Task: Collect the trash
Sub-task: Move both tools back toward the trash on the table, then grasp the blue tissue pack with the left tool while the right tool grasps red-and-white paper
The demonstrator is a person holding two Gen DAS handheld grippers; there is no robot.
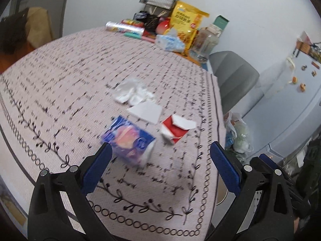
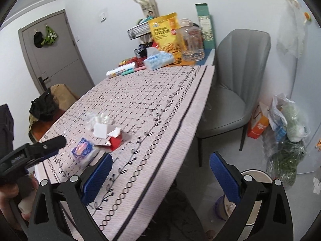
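Blue tissue pack [image 1: 128, 140] near table edge, just ahead of my left gripper [image 1: 160, 160]; jaws wide, empty; pack looks soft, light, crushable; I'd pinch across short sides; right gripper [image 2: 160, 168] likewise wide, empty.

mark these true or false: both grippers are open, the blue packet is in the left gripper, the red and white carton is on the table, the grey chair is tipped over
1. Both the left gripper and right gripper are open: true.
2. The blue packet is held by the left gripper: false, it lies on the tablecloth, ungripped.
3. The red and white carton is on the table: true.
4. The grey chair is tipped over: false, it stands upright.
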